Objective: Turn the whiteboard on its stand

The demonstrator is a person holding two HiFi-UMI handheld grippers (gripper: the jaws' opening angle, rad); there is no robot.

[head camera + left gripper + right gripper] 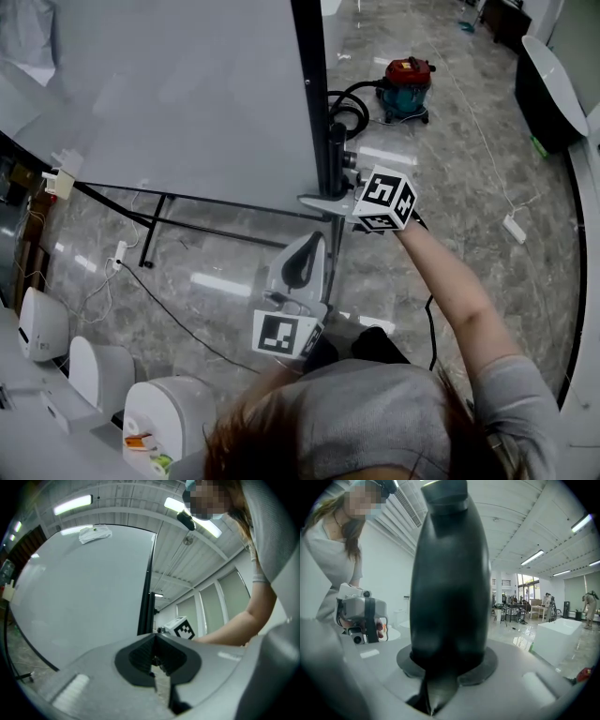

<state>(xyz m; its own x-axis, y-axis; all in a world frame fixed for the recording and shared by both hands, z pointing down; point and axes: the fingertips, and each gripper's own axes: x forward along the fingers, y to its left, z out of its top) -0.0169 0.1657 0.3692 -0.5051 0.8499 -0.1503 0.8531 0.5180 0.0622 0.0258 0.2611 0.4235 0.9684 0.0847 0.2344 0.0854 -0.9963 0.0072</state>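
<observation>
The whiteboard (178,94) fills the upper left of the head view, tilted, with its black side frame (309,84) on the right. My right gripper (330,201), marker cube (385,199) behind it, is shut on the stand's black post (450,573), which fills the space between its jaws in the right gripper view. My left gripper (314,242) sits just below it and points up at the board's edge. In the left gripper view its jaws (153,637) meet at the tips with nothing seen between them, and the board (79,592) and its frame (146,597) rise behind.
A red and teal vacuum cleaner (408,86) with a black hose (351,105) stands on the tiled floor beyond the post. The stand's black legs (187,228) run under the board. White appliances (94,375) crowd the lower left. A power strip (514,228) lies at the right.
</observation>
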